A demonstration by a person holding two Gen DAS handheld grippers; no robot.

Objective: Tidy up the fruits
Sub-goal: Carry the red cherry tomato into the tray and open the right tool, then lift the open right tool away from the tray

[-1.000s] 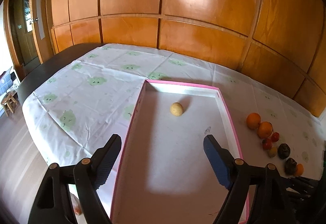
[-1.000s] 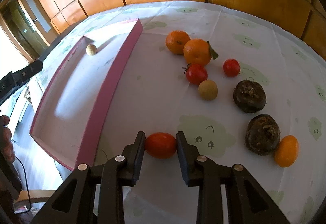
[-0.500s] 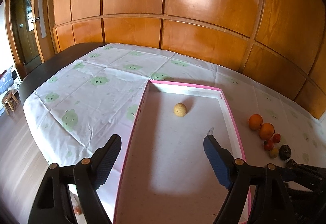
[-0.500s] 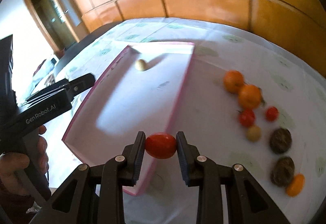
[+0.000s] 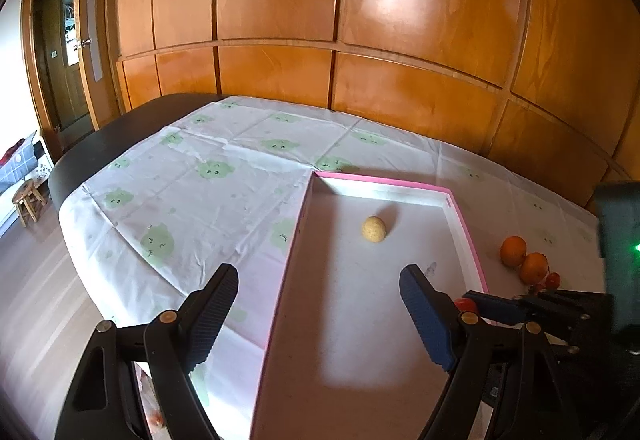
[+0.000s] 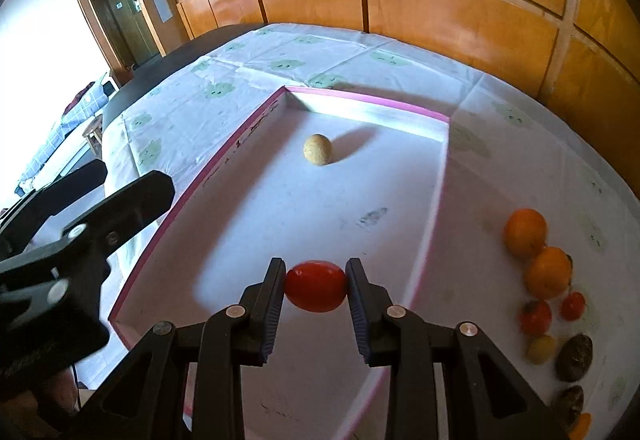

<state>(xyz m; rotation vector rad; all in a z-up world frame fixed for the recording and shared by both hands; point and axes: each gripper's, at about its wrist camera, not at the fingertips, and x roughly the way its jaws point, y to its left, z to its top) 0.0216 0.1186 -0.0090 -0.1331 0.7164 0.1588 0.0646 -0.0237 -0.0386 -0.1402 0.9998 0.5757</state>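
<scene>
My right gripper is shut on a red tomato and holds it above the near part of the pink-rimmed tray. A small tan round fruit lies in the tray's far part; it also shows in the left wrist view. My left gripper is open and empty above the tray's near left rim. The right gripper shows at the right edge of the left wrist view.
Right of the tray on the tablecloth lie two oranges, two small red tomatoes, a yellowish fruit and two dark brown fruits. A wood-panelled wall runs behind the table. The table's left edge drops to the floor.
My right gripper has carried the red tomato from the tablecloth leftward, over the rim and above the tray. My left gripper has pulled back a little and stays open.
</scene>
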